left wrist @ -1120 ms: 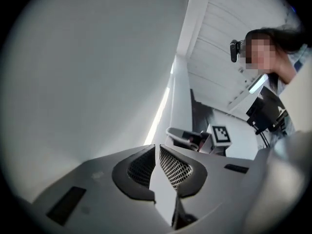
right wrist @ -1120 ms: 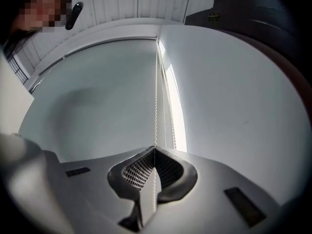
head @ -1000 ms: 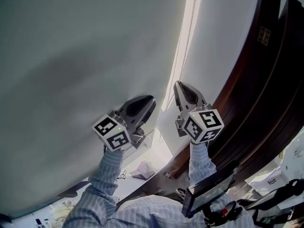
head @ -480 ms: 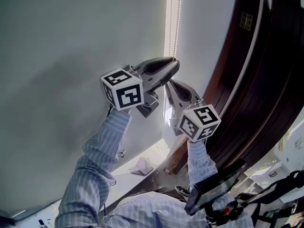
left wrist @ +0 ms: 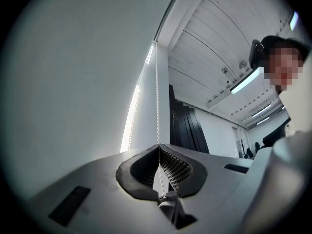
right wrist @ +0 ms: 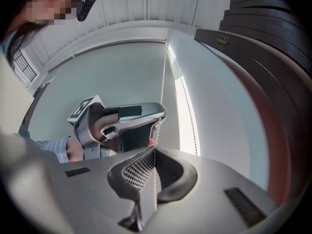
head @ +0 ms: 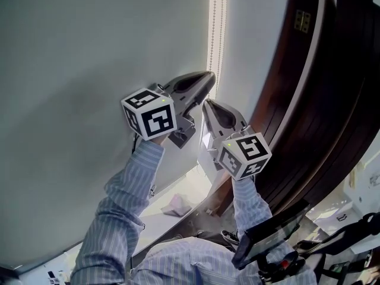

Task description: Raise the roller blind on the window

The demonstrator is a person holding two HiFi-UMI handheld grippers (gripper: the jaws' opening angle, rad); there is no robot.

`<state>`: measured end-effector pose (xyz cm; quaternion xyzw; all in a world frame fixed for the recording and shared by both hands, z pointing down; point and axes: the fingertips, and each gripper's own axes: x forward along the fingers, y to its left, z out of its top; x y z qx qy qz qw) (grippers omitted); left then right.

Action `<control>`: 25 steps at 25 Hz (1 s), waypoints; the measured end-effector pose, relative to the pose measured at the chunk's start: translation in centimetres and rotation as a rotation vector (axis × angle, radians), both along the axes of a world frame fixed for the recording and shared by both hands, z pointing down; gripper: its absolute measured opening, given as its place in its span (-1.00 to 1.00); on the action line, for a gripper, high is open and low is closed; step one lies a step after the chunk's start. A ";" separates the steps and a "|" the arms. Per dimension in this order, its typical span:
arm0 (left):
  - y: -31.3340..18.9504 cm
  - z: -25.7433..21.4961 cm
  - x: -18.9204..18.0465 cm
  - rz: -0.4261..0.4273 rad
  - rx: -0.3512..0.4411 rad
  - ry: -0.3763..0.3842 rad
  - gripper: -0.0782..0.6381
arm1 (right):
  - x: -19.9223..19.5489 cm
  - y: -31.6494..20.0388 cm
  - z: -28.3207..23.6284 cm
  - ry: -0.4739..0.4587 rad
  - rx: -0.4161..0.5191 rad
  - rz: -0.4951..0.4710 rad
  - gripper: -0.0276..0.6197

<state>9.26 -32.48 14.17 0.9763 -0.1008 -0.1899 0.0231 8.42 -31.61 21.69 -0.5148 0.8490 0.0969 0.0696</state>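
Blind [head: 89,70] is seen lowered, a flat grey sheet left of the chain [head: 215,28]. A bright strip of window [head: 212,16] is left uncovered at the blind's edge, right at the chain. The bead chain is hung straight down in two strands from the top of the blind.

Left gripper [head: 209,79] is held on the chain, above the right gripper [head: 208,104]. Its jaws have just been closing and are now pressed together on one strand. In the left gripper view the beads are seen running down into the pinch between the ribbed pads [left wrist: 175,165].

The right gripper is placed just under the left one on the chain, close by, contact between the two not clear. Its jaws are also clamped together, with a strand caught at the tips and passed down between the pads.

Both grippers are pointed up along the chain. Marker cubes [head: 149,114] are seen at their rear ends, striped sleeves [head: 119,218] below them.

Dark wood panelling [head: 320,100] is seen right of the chain. A sill [head: 160,218] is seen below the chain, with a small pale crumpled item [head: 178,205] lying on it.
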 end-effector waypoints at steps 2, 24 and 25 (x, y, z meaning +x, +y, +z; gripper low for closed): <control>0.1 0.5 0.1 -0.051 0.033 -0.035 -0.76 | 0.0 0.0 0.2 0.007 0.002 0.008 -0.90; -0.6 18.4 1.1 -0.153 -0.154 -0.184 -0.76 | 0.4 -0.5 17.6 0.015 -0.278 0.039 -0.90; -0.7 19.1 1.1 -0.154 -0.165 -0.184 -0.76 | 0.3 -0.6 18.3 0.013 -0.293 0.036 -0.90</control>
